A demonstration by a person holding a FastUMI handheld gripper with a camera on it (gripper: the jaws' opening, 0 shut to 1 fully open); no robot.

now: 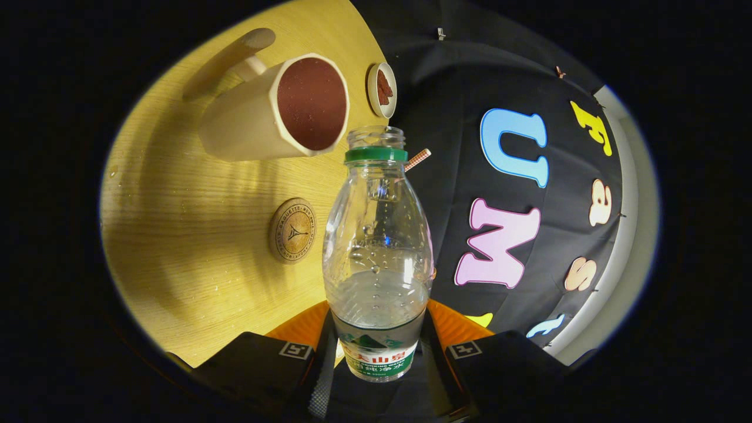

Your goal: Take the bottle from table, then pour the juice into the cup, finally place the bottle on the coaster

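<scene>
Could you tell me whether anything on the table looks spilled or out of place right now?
Small droplets dot the table near the coaster, suggesting splashes. The gripper holds the open bottle; the cup looks fine.

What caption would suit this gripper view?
Gripper shut on an open bottle, tilted beside a cup and coaster on the table.

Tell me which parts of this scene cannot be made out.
- Clear plastic bottle, gripper view: its base is hidden between the gripper fingers, which press its sides.
- Beige cup: depth of its reddish contents cannot be told.
- Small round dish beyond the cup: contents too small to identify.
- Round wooden coaster: engraving too small.
</scene>
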